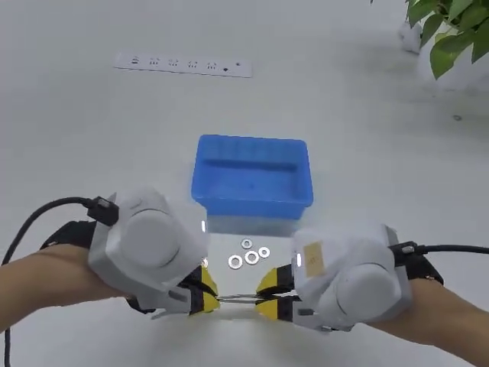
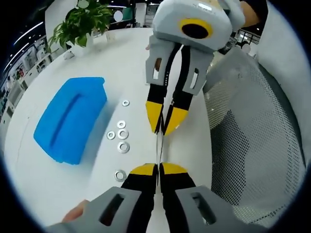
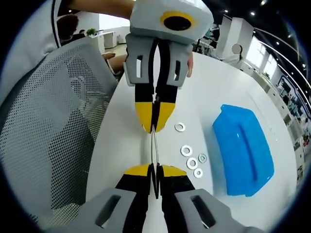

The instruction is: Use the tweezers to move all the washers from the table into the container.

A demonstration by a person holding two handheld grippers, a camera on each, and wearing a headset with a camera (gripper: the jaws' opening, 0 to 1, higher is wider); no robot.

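Observation:
A thin pair of metal tweezers [image 1: 238, 297] spans the gap between my two grippers, held level just above the table. My left gripper [image 1: 207, 294] is shut on one end and my right gripper [image 1: 267, 294] is shut on the other, their yellow tips facing each other. Several washers [image 1: 251, 258] lie loose on the table just beyond the tweezers. Behind them stands the blue container [image 1: 252, 176]. In the left gripper view the tweezers [image 2: 159, 145] run from my left gripper [image 2: 159, 168] to the right gripper [image 2: 165, 124], with washers [image 2: 123, 135] and container [image 2: 68, 121] on the left.
A white power strip [image 1: 183, 65] lies at the far left of the table. A potted plant [image 1: 451, 30] stands at the far right corner. A grey mesh chair [image 3: 53, 121] sits at the table's near edge, beside the grippers.

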